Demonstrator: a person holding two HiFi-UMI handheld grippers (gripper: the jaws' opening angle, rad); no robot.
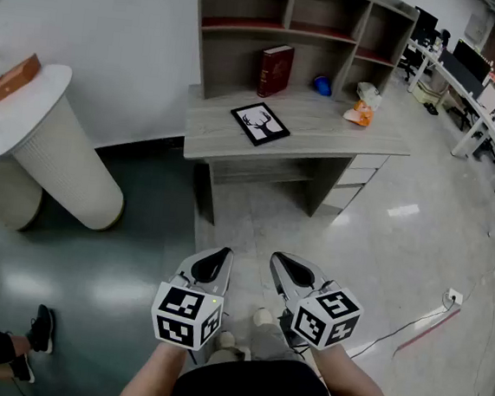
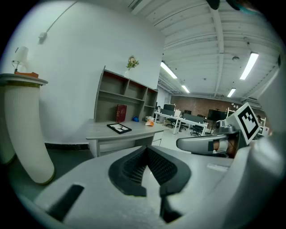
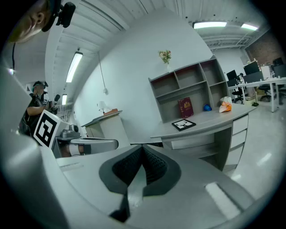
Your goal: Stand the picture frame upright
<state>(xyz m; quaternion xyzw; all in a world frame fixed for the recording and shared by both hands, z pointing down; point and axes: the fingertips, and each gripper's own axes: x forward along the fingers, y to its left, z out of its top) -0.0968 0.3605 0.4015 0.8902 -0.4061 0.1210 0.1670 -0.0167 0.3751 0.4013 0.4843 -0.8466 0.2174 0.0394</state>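
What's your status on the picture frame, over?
Left gripper and right gripper shut, empty, short of the desk. Picture frame flat on it, untouched. Nothing in the way.

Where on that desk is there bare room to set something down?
The desk is bare left of the flat picture frame, and along the front edge to its right, in front of the orange bag. The back is crowded: a red book, a blue object and the bag stand by the shelves.

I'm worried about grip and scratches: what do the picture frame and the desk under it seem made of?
Picture frame: thin black border, smooth, plastic or painted wood; which, I cannot tell. Desk: pale grey board with faint grain-like streaks, matte, probably laminate over wood.
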